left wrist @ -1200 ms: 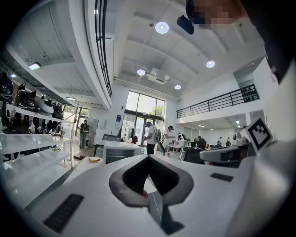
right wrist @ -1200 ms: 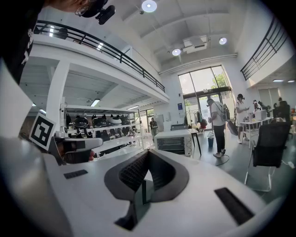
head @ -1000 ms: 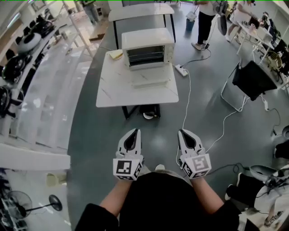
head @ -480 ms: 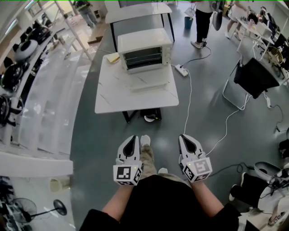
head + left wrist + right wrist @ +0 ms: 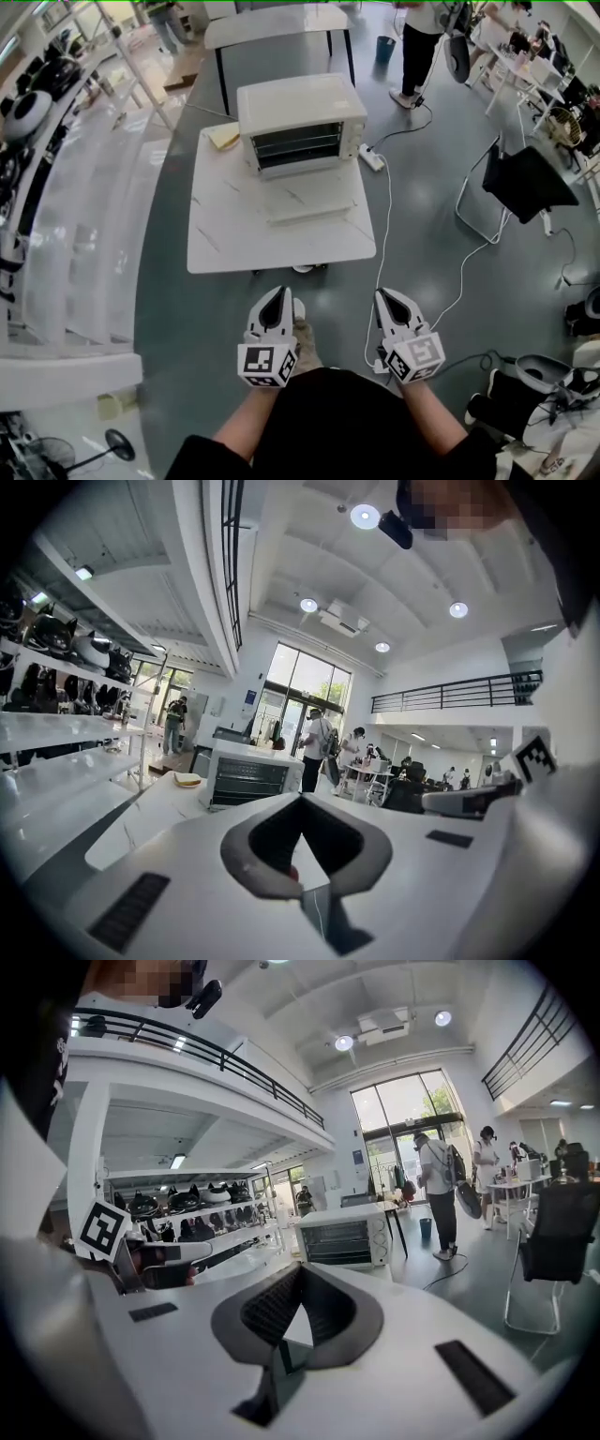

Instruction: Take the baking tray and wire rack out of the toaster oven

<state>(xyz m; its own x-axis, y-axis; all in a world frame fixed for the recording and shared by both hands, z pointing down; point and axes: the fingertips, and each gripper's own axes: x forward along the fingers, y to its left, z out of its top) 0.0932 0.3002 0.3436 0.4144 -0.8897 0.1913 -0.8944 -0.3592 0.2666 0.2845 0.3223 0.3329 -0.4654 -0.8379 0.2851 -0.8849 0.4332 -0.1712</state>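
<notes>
Workshop floor, seen steeply from above by head cam. Person in black top holds L gripper (image 5: pixel 278 292) and R gripper (image 5: pixel 385 296) side by side at bottom centre. Both point fwd toward a white tabletop (image 5: pixel 234 230) and are well short of it. Jaws of both are together w/ nothing btwn them. Each gripper view shows the tips meeting, empty, w/ the oven small in the distance beyond.

White toaster oven (image 5: pixel 300 108) sits at far end of tabletop, front facing the person. Its front is a dark opening w/ horizontal bars of the wire rack (image 5: pixel 298 143) inside. Baking tray can't be told apart from the rack at this range. Flat pale panel (image 5: pixel 307 208) lies in front of the oven. Can't tell if it is the lowered door. Small yellowish item (image 5: pixel 223 137) lies on tabletop just beside the oven, on the view's left.

On the grey floor at the view's right of the tabletop: white power strip (image 5: pixel 371 157), w/ a white cord (image 5: pixel 384 239) running toward the person. Black chair (image 5: pixel 525 183) stands further right. A 2nd table (image 5: pixel 272 23) is behind the oven. Another person (image 5: pixel 419 47) stands in the bkgd near top right. White shelves (image 5: pixel 66 216) run down the left side.
</notes>
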